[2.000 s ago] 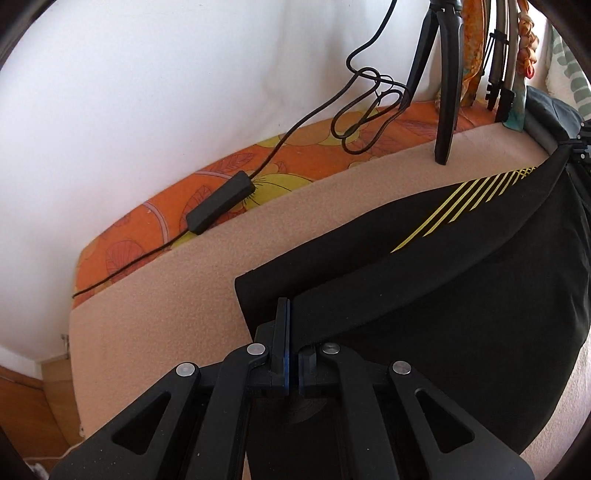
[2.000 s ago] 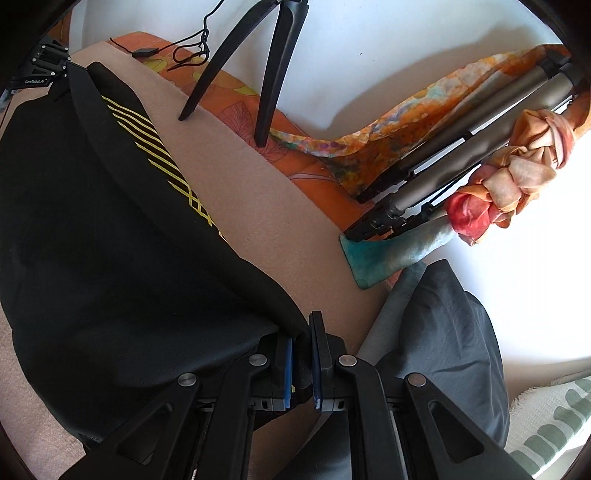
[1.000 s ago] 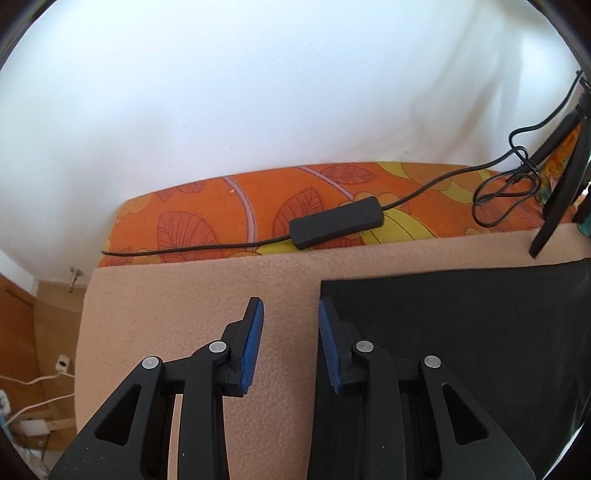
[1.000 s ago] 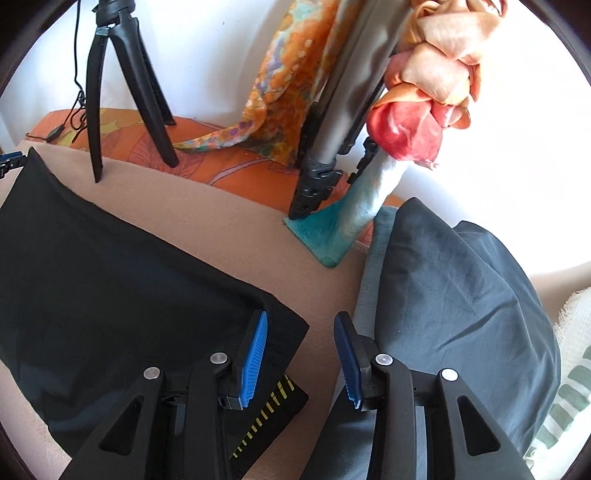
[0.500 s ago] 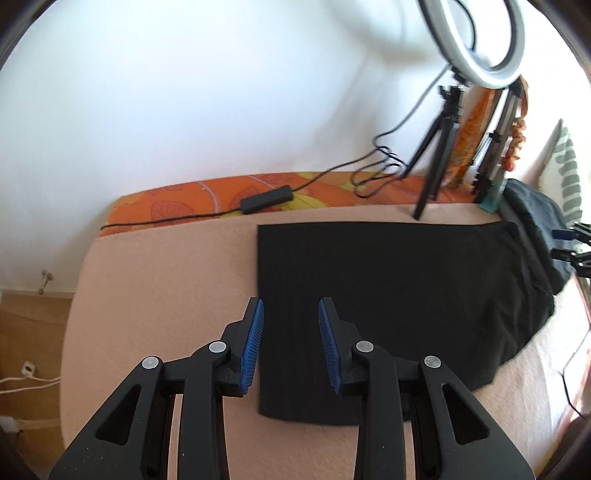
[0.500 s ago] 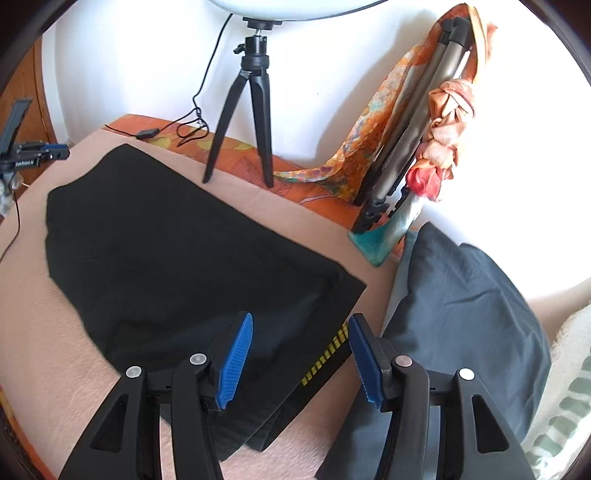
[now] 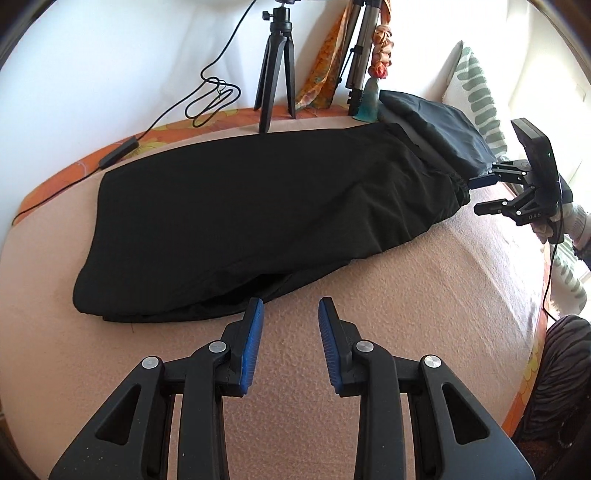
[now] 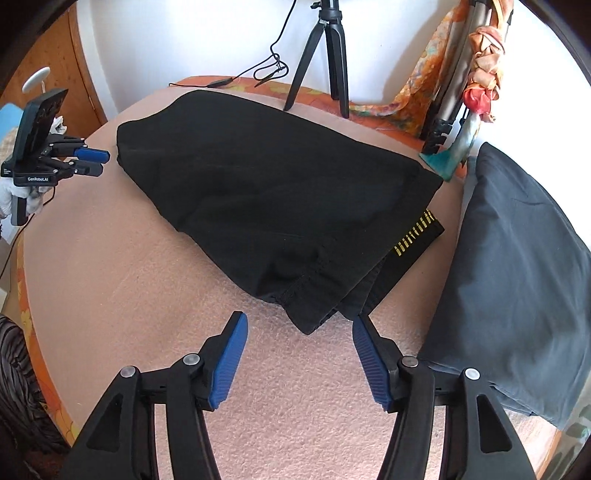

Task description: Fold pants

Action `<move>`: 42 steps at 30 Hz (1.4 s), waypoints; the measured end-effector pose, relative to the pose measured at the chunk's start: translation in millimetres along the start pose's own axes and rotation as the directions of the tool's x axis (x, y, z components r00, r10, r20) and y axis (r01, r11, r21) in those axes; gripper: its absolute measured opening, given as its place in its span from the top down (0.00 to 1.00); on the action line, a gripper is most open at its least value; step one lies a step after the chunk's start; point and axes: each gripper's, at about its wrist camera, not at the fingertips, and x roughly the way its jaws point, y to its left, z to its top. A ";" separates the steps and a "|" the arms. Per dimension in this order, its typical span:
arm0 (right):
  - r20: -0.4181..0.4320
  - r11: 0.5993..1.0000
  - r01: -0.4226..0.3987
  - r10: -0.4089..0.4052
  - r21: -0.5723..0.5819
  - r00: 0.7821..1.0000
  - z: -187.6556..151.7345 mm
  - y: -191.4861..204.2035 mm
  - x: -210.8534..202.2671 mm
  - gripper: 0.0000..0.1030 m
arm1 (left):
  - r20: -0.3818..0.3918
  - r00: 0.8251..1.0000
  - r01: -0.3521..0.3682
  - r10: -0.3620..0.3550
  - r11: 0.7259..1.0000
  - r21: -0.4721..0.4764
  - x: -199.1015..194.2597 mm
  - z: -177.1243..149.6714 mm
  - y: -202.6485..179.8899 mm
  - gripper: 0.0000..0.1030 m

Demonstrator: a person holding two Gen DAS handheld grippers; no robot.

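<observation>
Folded black pants (image 7: 258,206) lay on the bed (image 7: 424,314); a tripod (image 7: 275,74) and grey pillow (image 8: 517,277) flanked them. The left tool (image 7: 290,321) stood apart, empty; the right tool (image 8: 297,332), just widening, held nothing.

A pink-beige fleece blanket (image 7: 424,314) covered the bed; an orange leaf-patterned sheet (image 7: 207,120) showed along its far edge by the white wall (image 7: 110,55); a small black tripod (image 7: 276,74) stood on that sheet, its cable (image 7: 210,96) looping down to a black inline box (image 7: 119,152); a folded grey tripod (image 8: 454,81) leaned beside it, draped with an orange scarf (image 8: 480,26); a dark grey pillow (image 8: 517,277) lay at the blanket's side, a white pillow with green marks (image 7: 476,99) beyond it.
</observation>
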 end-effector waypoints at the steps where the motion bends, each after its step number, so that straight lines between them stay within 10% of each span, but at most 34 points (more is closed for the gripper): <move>1: 0.002 1.000 0.001 -0.002 0.006 1.000 0.0 -0.9 4.0 0.38 | 0.004 1.000 -0.004 0.004 1.000 0.005 0.8 0.6 -0.1 0.72; 9: 0.068 0.998 0.061 -0.060 -0.018 0.996 -5.7 -3.4 0.7 0.37 | -0.024 1.000 0.008 -0.008 1.000 0.016 10.3 -1.9 2.1 0.72; 12: 0.104 0.996 0.090 -0.090 0.004 0.990 -8.9 -14.0 -2.4 0.22 | -0.025 1.000 0.013 -0.012 0.999 0.030 13.1 -0.4 -1.9 0.72; 19: 0.077 1.000 -0.030 0.030 0.006 0.997 -3.3 -16.6 18.0 0.21 | -0.038 0.999 0.017 -0.016 0.999 0.031 19.7 -0.7 -4.0 0.72; 25: 0.104 0.990 -0.140 0.138 0.015 0.985 -0.2 -12.3 16.7 0.68 | -0.038 0.999 0.013 -0.012 0.999 0.029 18.8 1.0 -3.6 0.72; 27: 0.116 0.986 -0.163 0.157 0.043 0.981 -1.4 -19.7 14.8 0.68 | -0.038 0.999 0.015 -0.013 0.999 0.032 18.6 1.2 -3.2 0.72; 31: 0.113 0.987 -0.152 0.146 0.046 0.983 -3.6 -20.3 21.4 0.34 | -0.036 0.999 0.014 -0.012 0.999 0.030 18.4 0.5 -1.5 0.72; 33: 0.127 0.988 -0.150 0.147 0.019 0.981 -3.7 -13.9 23.8 0.34 | -0.033 0.999 0.009 -0.008 1.000 0.026 18.4 0.0 -0.5 0.72; 37: 0.095 0.987 -0.150 0.154 -0.048 0.983 1.8 -0.9 19.5 0.87 | -0.027 1.000 0.012 -0.012 1.000 0.015 16.9 -0.9 1.3 0.72; 42: 0.185 0.979 -0.194 0.182 0.053 0.966 6.6 -44.0 -16.8 0.92 | -0.014 0.999 0.038 -0.038 0.999 0.019 16.3 1.1 0.7 0.72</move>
